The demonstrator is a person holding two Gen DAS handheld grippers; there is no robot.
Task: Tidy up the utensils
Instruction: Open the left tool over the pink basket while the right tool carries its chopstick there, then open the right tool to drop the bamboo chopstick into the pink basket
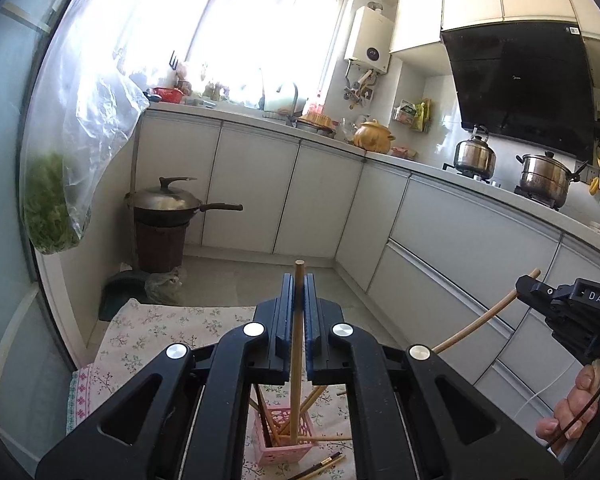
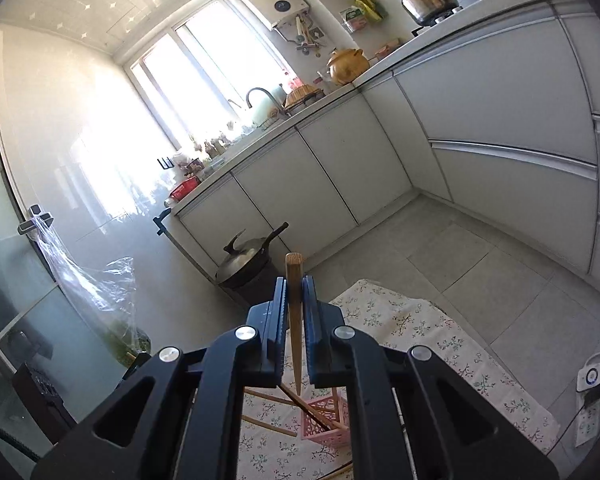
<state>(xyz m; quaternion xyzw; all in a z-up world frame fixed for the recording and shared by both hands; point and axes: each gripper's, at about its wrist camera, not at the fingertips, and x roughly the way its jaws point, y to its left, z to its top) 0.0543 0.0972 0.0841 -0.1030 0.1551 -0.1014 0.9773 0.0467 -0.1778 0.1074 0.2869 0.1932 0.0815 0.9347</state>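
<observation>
My left gripper (image 1: 299, 292) is shut on a wooden chopstick (image 1: 297, 344) that stands upright, its lower end down in a pink slotted holder (image 1: 282, 446) holding several chopsticks. My right gripper (image 2: 295, 296) is shut on another wooden chopstick (image 2: 295, 320), point down, above and left of the pink holder (image 2: 326, 420). In the left wrist view the right gripper (image 1: 530, 282) shows at the right edge with its chopstick (image 1: 484, 320) slanting down. Loose chopsticks (image 1: 320, 466) lie on the floral cloth (image 1: 152, 332) by the holder.
The table with the floral cloth (image 2: 440, 344) stands in a kitchen. A wok (image 1: 168, 202) sits on a bin on the floor. A plastic bag of greens (image 1: 56, 208) hangs at the left. White cabinets (image 1: 440, 232) and a stove with pots (image 1: 542, 178) run along the right.
</observation>
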